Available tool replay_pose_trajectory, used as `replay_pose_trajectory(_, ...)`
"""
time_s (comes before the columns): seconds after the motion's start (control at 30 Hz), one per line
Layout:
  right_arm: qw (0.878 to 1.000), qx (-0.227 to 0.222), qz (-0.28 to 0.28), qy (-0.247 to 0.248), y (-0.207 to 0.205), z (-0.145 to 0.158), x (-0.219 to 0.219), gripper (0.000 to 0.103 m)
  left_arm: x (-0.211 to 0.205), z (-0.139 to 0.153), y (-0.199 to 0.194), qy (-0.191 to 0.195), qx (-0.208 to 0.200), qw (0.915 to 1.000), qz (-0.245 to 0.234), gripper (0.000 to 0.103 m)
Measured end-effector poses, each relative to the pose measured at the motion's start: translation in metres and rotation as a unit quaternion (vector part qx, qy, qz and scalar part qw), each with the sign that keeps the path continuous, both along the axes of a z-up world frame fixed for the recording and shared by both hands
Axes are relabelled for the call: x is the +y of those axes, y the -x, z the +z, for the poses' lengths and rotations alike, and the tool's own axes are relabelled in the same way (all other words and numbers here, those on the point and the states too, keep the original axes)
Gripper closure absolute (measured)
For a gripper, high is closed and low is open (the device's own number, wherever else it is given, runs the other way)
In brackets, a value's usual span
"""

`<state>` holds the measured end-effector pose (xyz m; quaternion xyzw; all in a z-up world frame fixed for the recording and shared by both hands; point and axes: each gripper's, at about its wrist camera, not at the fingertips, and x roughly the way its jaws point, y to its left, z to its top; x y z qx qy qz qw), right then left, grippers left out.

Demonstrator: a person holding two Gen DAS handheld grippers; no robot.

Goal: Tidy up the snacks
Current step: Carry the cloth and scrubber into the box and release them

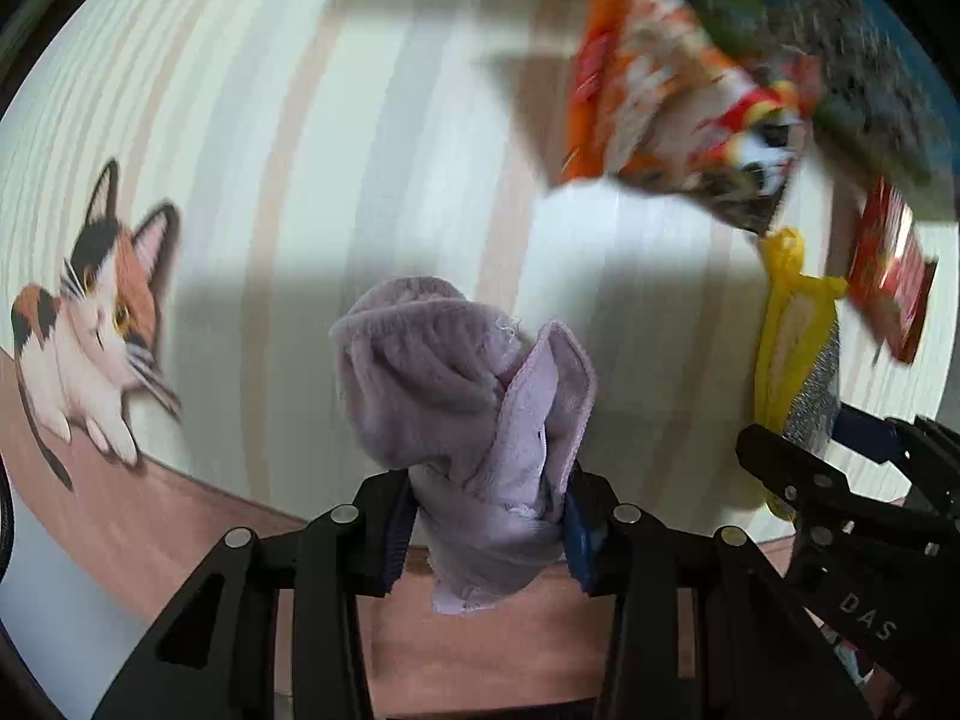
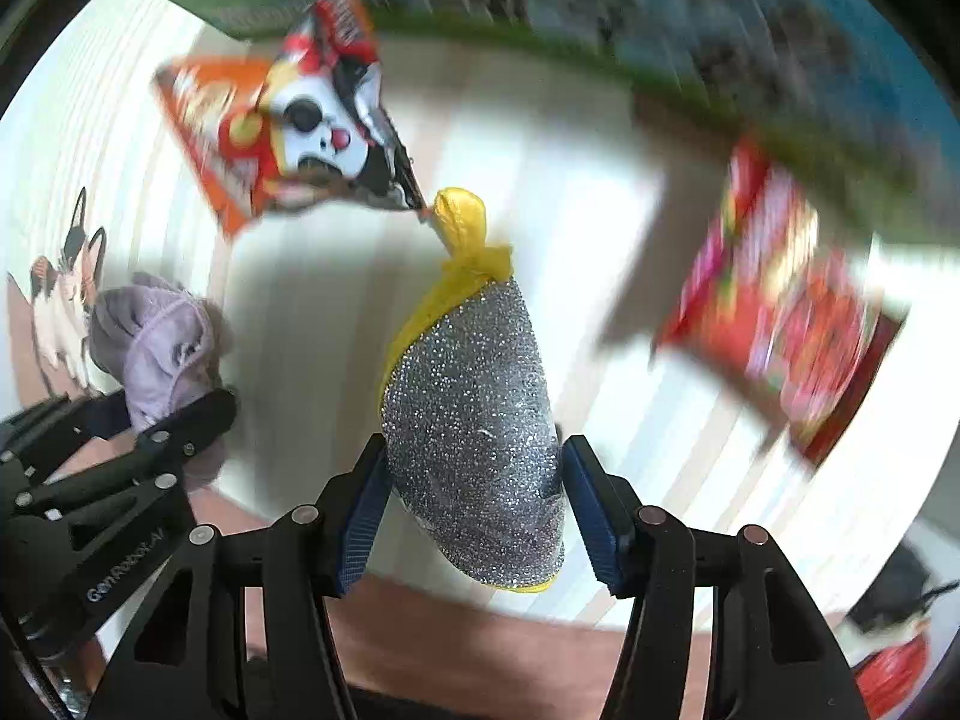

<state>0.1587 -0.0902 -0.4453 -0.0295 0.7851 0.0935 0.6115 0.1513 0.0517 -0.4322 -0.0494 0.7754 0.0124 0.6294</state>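
Two tongs marked "DAS", "GenRobot.AI".

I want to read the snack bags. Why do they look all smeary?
Left wrist view: the orange snack bag is motion-blurred, while the purple cloth in the left gripper stays sharp. Right wrist view: the red snack bag smears, while the silver scrubber in the right gripper looks crisp.

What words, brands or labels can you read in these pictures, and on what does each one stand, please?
"DAS" on the right tongs.
"GenRobot.AI", somewhat blurred, on the left tongs.
Print on the orange snack bag, the panda snack bag and the red snack bag is too blurred to read.
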Motion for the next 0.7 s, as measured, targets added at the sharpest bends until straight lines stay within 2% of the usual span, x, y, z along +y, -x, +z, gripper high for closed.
replay_pose_trajectory(0.1,1.0,0.008,-0.016,0.002,0.018,-0.007,-0.009,0.047,-0.016,0.002,0.005,-0.023,-0.014,0.9995,-0.016,0.065)
replay_pose_trajectory(0.2,1.0,-0.001,-0.022,0.003,0.029,-0.003,-0.014,0.052,-0.024,0.003,0.004,-0.008,-0.007,0.9999,-0.009,0.066)
replay_pose_trajectory(0.27,0.999,-0.004,-0.032,-0.01,0.033,0.006,-0.017,0.053,-0.029,0.016,0.002,0.001,-0.016,0.9999,-0.005,0.066)
replay_pose_trajectory(0.4,0.998,-0.03,-0.045,-0.04,0.032,0.047,-0.032,0.055,-0.042,0.067,-0.005,0.031,-0.058,0.9978,-0.01,0.066)
replay_pose_trajectory(0.57,0.991,-0.078,-0.055,-0.096,0.018,0.127,-0.049,0.058,-0.064,0.15,-0.024,0.061,-0.129,0.9893,-0.032,0.066)
replay_pose_trajectory(0.7,0.984,-0.124,-0.055,-0.117,-0.001,0.183,-0.056,0.059,-0.037,0.202,-0.054,0.074,-0.174,0.9805,-0.053,0.066)
